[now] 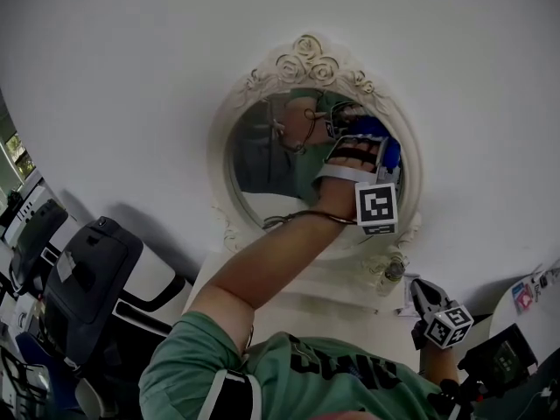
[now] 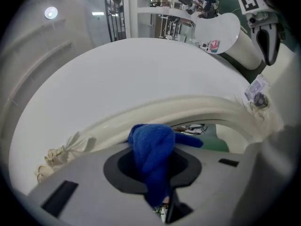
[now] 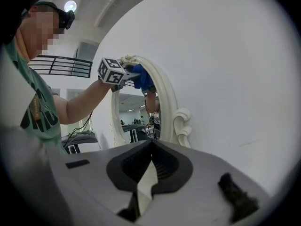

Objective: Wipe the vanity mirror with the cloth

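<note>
Cloth [image 2: 153,154] juts forward from left gripper [image 1: 360,154].

**White vanity top, and what I'm finding on it**

I'm looking down at a plain white flat tabletop [image 1: 337,294] that is running up to the white painted wall [image 1: 131,77]. The oval vanity mirror in its cream carved frame [image 1: 262,160] is rising from the back edge, flat against that wall. I'm not managing to make out where the frame's foot meets the surface. A small pale paper tag [image 1: 408,305] is showing just beside the foot, lying or hanging, I can't tell which. Off to the right, a second, round white table [image 1: 541,318] is carrying a small red-and-blue printed card [image 1: 523,297].
</note>
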### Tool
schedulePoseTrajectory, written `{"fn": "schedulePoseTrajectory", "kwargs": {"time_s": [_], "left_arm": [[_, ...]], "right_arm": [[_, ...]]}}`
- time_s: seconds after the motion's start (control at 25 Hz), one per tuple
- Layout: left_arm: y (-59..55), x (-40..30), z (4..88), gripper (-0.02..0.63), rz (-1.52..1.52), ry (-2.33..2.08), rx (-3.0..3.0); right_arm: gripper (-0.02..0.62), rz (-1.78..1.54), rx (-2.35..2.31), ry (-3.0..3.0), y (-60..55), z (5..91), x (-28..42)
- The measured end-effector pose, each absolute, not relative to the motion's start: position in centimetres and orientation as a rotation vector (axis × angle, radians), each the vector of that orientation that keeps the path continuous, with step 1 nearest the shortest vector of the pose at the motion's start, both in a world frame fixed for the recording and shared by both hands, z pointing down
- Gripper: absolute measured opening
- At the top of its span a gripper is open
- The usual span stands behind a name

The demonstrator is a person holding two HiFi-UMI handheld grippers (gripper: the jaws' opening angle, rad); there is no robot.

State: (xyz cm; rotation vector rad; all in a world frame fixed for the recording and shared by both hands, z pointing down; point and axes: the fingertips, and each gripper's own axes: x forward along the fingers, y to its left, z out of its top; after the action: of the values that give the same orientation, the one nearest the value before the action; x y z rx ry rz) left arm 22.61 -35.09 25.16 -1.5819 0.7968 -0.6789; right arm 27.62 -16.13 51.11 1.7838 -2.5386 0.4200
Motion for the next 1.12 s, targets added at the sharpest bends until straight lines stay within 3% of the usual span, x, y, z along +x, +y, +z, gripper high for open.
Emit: {"fn": "schedulePoseTrajectory", "kwargs": {"time_s": [0.2, 0.52, 0.64, 1.12], "left_arm": [[-34.7, 18.4, 25.1, 0.092, -0.660, 0.803, -1.629], [-41.1, -4.7, 27.5, 0.092, -0.818, 1.173, -1.599], [-42.7, -9.7, 28.8, 0.092, -0.912, 1.240, -1.553], [-46.5, -10.4, 32.0, 0.092, -1.052, 1.202, -1.464]], "right_arm": [[0.012, 0.396, 1.751, -2.561, -16.7, 50.7, 26.4], [0.012, 0.350, 1.664, -2.582, -17.5, 49.4, 23.6], [0.012, 0.349, 1.636, -2.582, -17.8, 49.1, 23.0], [0.012, 0.328, 1.625, -2.578, -17.8, 49.0, 22.2]]}}
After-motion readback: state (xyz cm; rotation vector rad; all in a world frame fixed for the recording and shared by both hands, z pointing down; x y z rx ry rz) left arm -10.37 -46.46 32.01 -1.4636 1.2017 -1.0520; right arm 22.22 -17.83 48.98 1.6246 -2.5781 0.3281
